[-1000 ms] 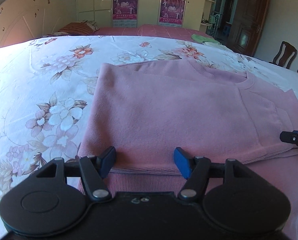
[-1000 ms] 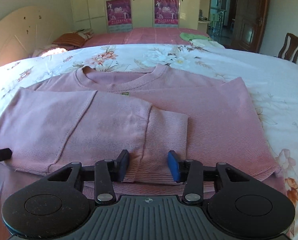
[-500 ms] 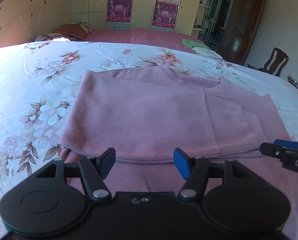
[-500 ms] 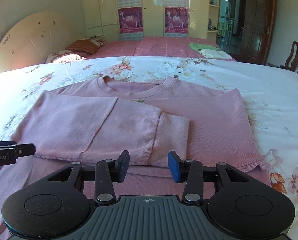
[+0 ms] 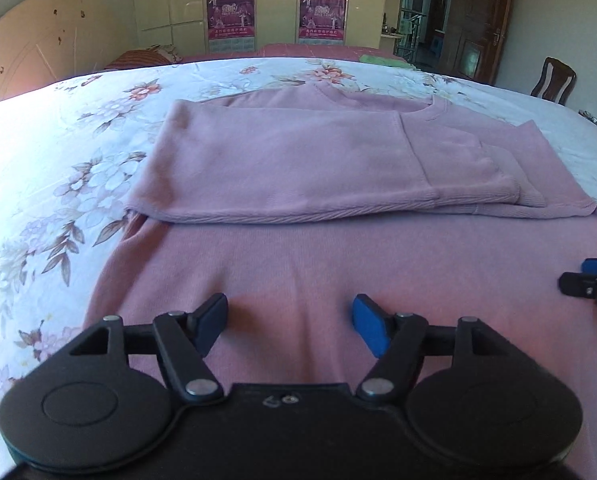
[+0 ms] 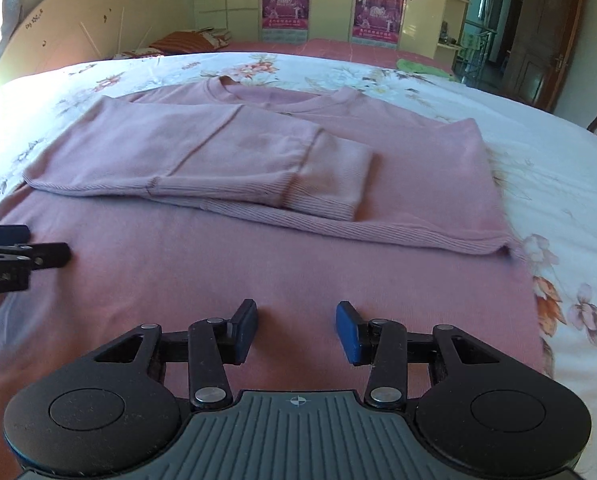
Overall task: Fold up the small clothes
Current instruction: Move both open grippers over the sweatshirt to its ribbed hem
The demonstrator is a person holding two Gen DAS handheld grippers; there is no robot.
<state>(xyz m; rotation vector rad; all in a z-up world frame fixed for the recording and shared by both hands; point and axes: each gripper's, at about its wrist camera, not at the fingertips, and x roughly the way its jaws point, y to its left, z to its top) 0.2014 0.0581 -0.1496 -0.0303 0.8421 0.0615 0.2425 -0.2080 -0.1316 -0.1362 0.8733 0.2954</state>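
One pink sweater (image 5: 298, 160) (image 6: 258, 148) lies flat on the bed, its round neckline at the far end and two sleeves folded across the chest. The knit is soft and fine, with ribbed bands along the cuffs (image 6: 338, 184) and along the folded edge that crosses the garment from side to side. Nearer the cameras, the lower body of the sweater spreads smooth, apart from a few shallow creases.

The left claw (image 5: 292, 324) is released, its two blue-padded fingers wide apart over the pink fabric and gripping nothing. The right claw (image 6: 296, 330) is likewise spread, its two pads clear of the cloth between them. Each claw's tip shows at the edge of the other's view.

Under the sweater is one white bedsheet (image 5: 58, 168) (image 6: 558, 184) printed with pink and orange flowers and brown leaves. Beyond it, two magenta posters (image 6: 286, 4) hang on pale yellow wardrobe doors, a dark wooden door (image 5: 474, 24) stands to the right, and one wooden chair (image 5: 554, 84) sits near it.
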